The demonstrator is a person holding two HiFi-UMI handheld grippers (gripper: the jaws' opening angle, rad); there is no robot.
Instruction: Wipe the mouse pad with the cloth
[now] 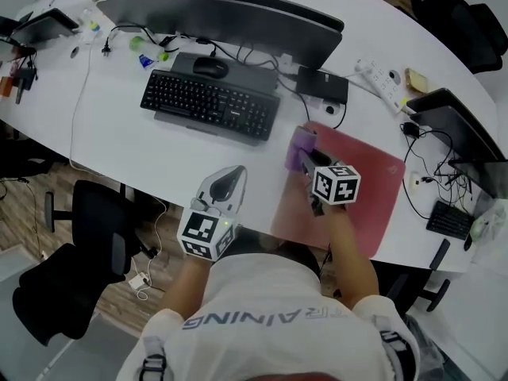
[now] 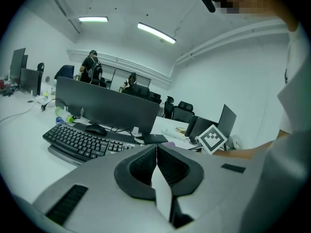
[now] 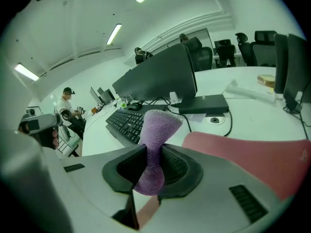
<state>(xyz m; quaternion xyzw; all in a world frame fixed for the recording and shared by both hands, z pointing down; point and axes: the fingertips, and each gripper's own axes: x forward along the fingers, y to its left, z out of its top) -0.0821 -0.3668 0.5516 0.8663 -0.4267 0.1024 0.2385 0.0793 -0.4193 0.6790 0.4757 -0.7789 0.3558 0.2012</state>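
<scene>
A red mouse pad (image 1: 373, 189) lies on the white desk at the right front, also visible in the right gripper view (image 3: 252, 152). My right gripper (image 1: 305, 161) is shut on a purple cloth (image 1: 300, 145), pinched at its middle, its fluffy top sticking out past the jaws (image 3: 158, 130). It hovers over the pad's left edge. My left gripper (image 1: 226, 182) rests at the desk's front edge, left of the pad, its jaws closed together with nothing between them (image 2: 156, 152).
A black keyboard (image 1: 210, 101) and mouse (image 1: 210, 67) sit before a large monitor (image 1: 230, 14). A small black box (image 1: 321, 84) with cables lies behind the pad. A power strip (image 1: 381, 82) and laptop (image 1: 460, 125) stand at right. People stand in the background.
</scene>
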